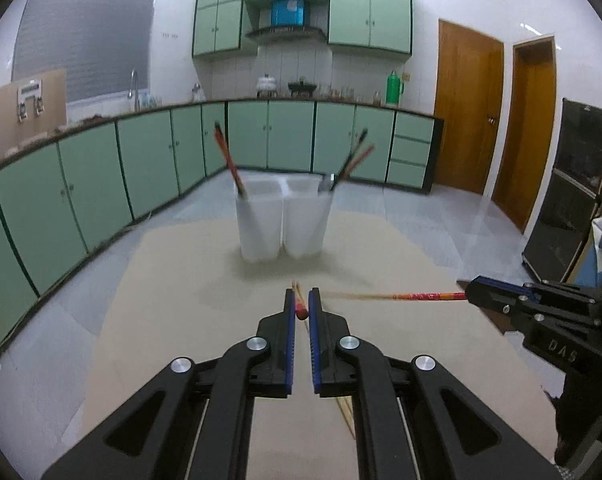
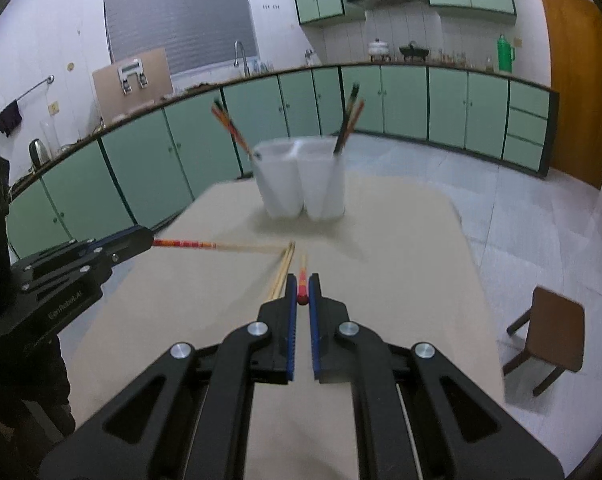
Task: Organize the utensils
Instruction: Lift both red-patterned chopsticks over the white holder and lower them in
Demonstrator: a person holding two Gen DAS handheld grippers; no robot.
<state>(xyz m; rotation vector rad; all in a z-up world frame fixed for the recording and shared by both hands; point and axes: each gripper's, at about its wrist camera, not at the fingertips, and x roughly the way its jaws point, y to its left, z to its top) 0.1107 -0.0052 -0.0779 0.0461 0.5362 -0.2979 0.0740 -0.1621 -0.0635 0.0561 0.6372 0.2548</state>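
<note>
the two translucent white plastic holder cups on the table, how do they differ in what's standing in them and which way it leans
The left translucent white plastic cup holds red-and-orange patterned chopsticks that lean out to the left. The right translucent white plastic cup holds darker chopsticks that lean to the right. The left cup's sticks sit at its outer left edge, the right cup's at its outer right edge. Both cups are upright, look alike, and stand side by side on the beige table.

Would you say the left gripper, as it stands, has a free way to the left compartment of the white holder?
Probably yes. The left gripper, shut on a chopstick, faces the white holder across bare table. The left compartment holds only chopsticks leaning at its left corner, leaving most of its mouth free.
</note>
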